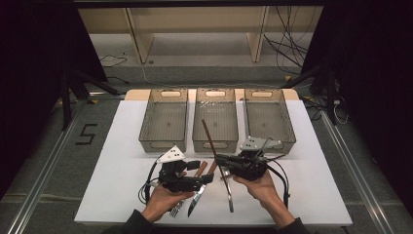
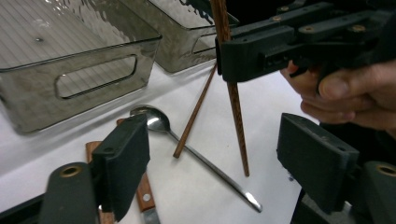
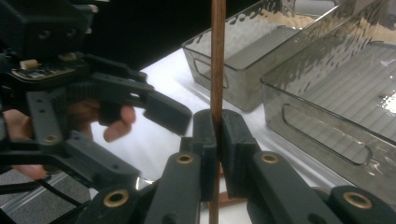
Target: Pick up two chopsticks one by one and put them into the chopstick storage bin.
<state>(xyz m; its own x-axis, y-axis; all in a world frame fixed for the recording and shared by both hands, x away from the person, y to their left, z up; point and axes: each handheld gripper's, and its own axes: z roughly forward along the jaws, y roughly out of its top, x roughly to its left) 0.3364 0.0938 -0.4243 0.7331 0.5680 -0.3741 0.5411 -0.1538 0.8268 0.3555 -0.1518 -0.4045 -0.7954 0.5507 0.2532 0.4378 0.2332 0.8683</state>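
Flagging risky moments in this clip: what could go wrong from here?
1. The right gripper pinches one chopstick low on its length, so the long upper part may pivot or slip.
2. The left gripper, jaws open, sits close by; the two could collide.
3. The second chopstick lies across the spoon, so grabbing it may drag the spoon along.

High view above table (image 1: 122,195) facing forward-down, both gripper views close, low, sharing the chopstick (image 2: 236,112).

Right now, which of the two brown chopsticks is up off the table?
The chopstick pinched upright in the right gripper. The other chopstick lies flat on the white table, across the spoon, with nothing holding it.
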